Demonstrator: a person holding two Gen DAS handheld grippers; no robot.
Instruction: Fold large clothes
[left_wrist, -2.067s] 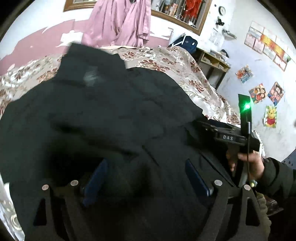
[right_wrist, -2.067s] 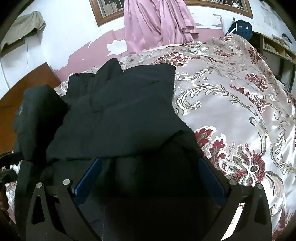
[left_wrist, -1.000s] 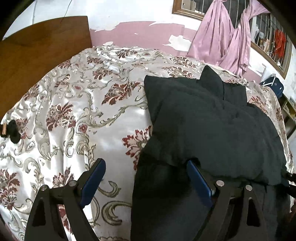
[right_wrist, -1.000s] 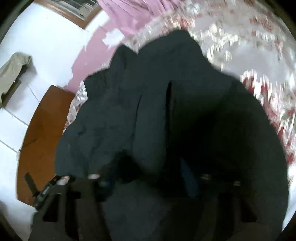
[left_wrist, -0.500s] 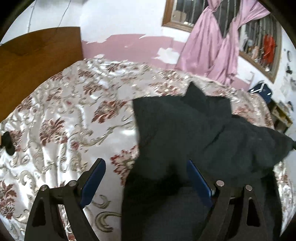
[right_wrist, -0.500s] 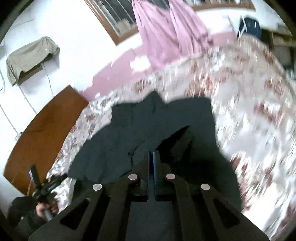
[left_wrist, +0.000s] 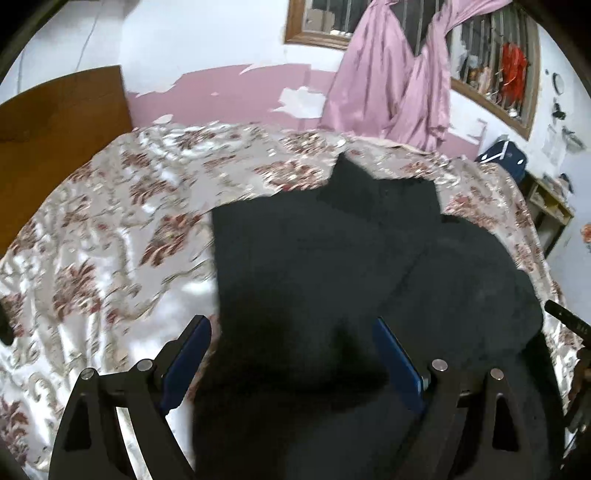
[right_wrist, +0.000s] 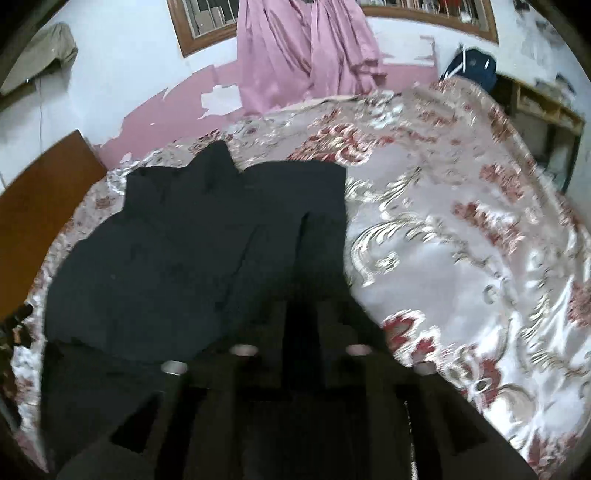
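Observation:
A large black jacket (left_wrist: 351, 266) lies partly folded on the floral bedspread (left_wrist: 110, 229), collar toward the far wall. My left gripper (left_wrist: 291, 354) is open, its blue pads either side of the jacket's near edge, holding nothing. In the right wrist view the jacket (right_wrist: 192, 251) fills the left half of the bed. My right gripper (right_wrist: 301, 332) is shut; dark cloth sits at its tips, and the blur hides whether it is pinched.
A wooden headboard (left_wrist: 59, 122) stands at the left. Pink curtains (left_wrist: 391, 70) hang at the far wall under a barred window. A blue bag (right_wrist: 469, 70) and wooden shelves (right_wrist: 546, 114) stand at the right. The other hand's tool (left_wrist: 565, 321) shows at the right edge.
My right gripper closed from wide open and pulled back from the jacket. My left gripper stayed open and moved back, now looking along the bed over the jacket's near edge.

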